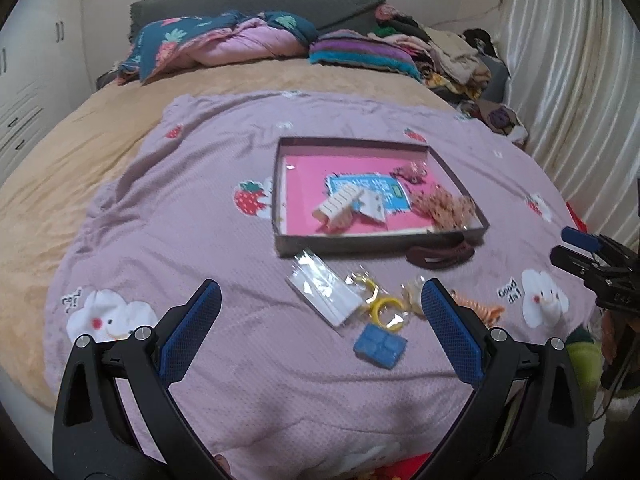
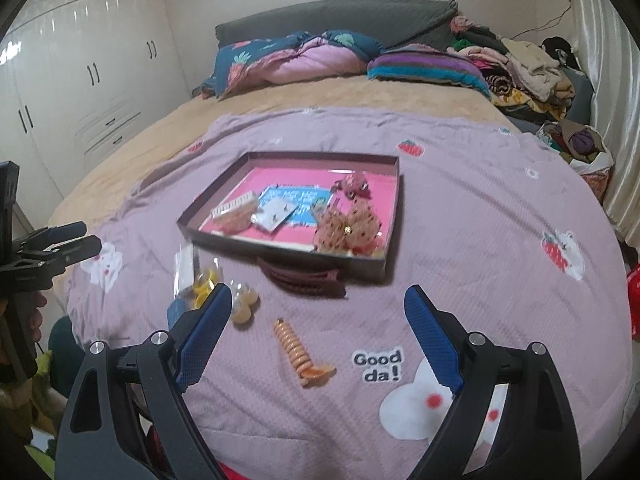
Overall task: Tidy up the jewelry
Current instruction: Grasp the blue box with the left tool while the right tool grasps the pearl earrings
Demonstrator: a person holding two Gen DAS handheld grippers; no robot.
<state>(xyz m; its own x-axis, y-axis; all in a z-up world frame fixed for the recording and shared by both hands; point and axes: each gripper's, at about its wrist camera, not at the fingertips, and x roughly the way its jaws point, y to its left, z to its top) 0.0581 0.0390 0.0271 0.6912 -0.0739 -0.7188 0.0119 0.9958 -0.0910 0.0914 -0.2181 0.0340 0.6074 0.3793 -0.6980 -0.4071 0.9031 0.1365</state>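
A shallow dark box with a pink floor [image 1: 304,184] [image 2: 236,168] lies on the lilac blanket and holds several hair pieces and cards. In front of it lie a maroon hair claw [image 1: 440,255] [image 2: 304,278], a clear white packet [image 1: 324,292], yellow rings in plastic [image 1: 386,308] [image 2: 204,282], a blue square piece [image 1: 380,346] and an orange spiral hair tie [image 2: 302,354] [image 1: 482,308]. My left gripper [image 1: 320,296] is open above the packet and rings. My right gripper [image 2: 320,300] is open above the spiral tie.
The lilac blanket [image 1: 200,240] covers a tan bedspread. Pillows and folded bedding [image 1: 224,44] sit at the headboard, a clothes pile [image 1: 448,60] at the far right. White wardrobes [image 2: 80,72] stand left, a curtain [image 1: 568,100] right.
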